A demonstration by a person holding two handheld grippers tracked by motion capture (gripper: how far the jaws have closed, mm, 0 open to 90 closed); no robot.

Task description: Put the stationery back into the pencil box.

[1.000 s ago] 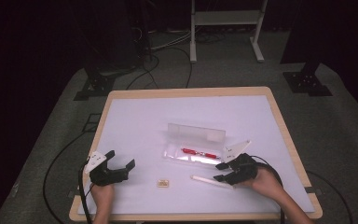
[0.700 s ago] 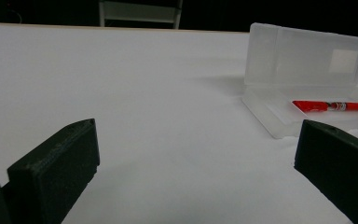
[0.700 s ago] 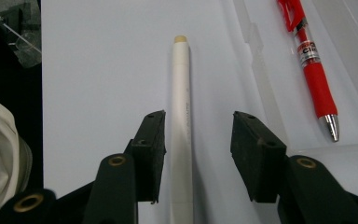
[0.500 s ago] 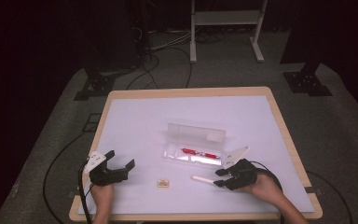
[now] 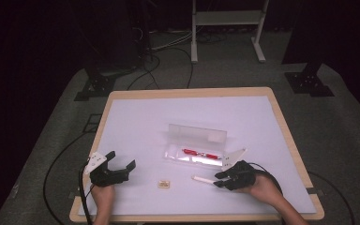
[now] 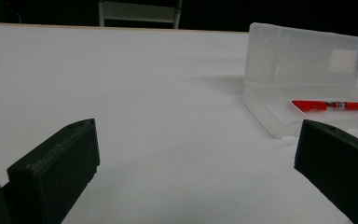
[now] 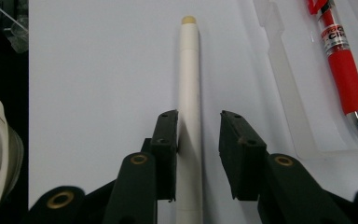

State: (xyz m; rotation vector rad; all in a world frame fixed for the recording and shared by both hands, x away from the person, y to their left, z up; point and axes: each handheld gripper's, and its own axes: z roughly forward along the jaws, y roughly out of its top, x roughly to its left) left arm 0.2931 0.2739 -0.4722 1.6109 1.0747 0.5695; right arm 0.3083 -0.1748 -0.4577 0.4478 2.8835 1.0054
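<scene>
White pen (image 7: 188, 79) is what I've got lined up: it lies flat on the desk (image 5: 136, 122), near the front edge, just in front of the clear plastic case (image 5: 197, 145). In the high view I see it poking out to the left of my right hand-held gripper (image 5: 219, 179).

From the right gripper view, the white pen runs straight away between the jaws, tan tip at the far end. The jaws have just been closing in with the pen between them. The left-hand pad looks like it's touching the pen's side, the other pad is a small gap off it, so not clamped, jaws apart around it.

Red pen (image 7: 342, 65) sits in the tray of the case, silver tip pointing back toward my right gripper's camera. The case lid stands open and upright behind the tray. I can see the same red pen (image 6: 328, 105) from the left gripper view too, off to the right.

My left hand-held gripper (image 5: 122, 168) is resting at the front left of the desk, jaws wide apart, nothing between them but bare desk. There's a small tan block (image 5: 163, 184) lying on the desk between the two grippers, well apart from the left gripper and closer to the white pen's end.
</scene>
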